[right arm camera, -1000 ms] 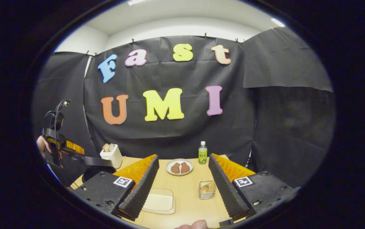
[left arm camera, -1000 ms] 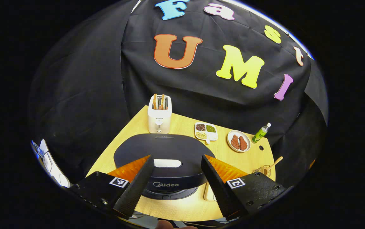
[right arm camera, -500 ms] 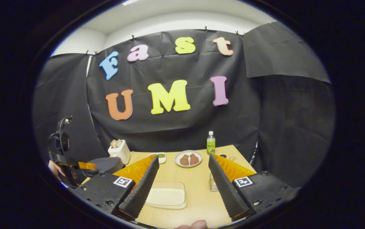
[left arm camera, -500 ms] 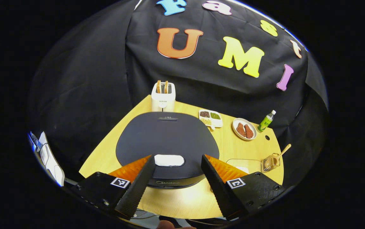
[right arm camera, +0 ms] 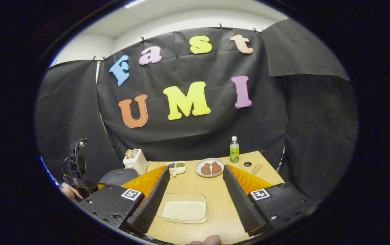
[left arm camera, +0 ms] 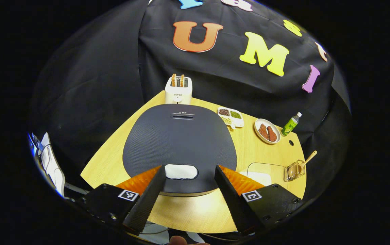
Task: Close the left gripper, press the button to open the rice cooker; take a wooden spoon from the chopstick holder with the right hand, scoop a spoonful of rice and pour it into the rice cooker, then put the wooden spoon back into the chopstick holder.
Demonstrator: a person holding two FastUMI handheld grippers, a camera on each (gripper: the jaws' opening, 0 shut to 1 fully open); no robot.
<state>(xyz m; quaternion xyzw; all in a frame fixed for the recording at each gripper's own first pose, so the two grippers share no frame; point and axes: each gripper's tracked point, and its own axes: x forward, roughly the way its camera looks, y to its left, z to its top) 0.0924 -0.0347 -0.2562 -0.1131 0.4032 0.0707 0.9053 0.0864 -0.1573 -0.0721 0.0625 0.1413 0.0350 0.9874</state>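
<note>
Progress: I judge the task barely begun. The rice cooker [left arm camera: 180, 143] has its lid down, and none of the spoon work has started.

Worktop [left arm camera: 266, 153]: pale wood, carrying everything. The cooker takes up the near left; the rice and the spoon sit on the right side.

Rice cooker: large, dark and flat-topped, directly ahead of my left hand-held gripper [left arm camera: 188, 190]. In the right gripper view I see its lid [right arm camera: 118, 177] at the far left.

Left hand-held gripper: fingers spread wide, not yet closed as the task asks. They frame the near edge of the lid from above, apart from it.

Button [left arm camera: 181, 171]: pale oval at the near edge of the lid, lying between my left fingers. I'd say closing comes first, then pressing down.

Right hand-held gripper [right arm camera: 195, 197]: also wide open, holding nothing, hovering over the near edge of the worktop.

Rice dish [right arm camera: 183, 209]: clear shallow dish with white rice, between and just beyond my right fingers. From the left gripper view it lies right of the cooker [left arm camera: 261, 172].

Chopstick holder [left arm camera: 294, 170]: small wire basket just right of the dish, well apart from my left gripper.

Wooden spoon [left arm camera: 306, 160]: standing tilted in the holder, handle pointing up and right, untouched.
</note>
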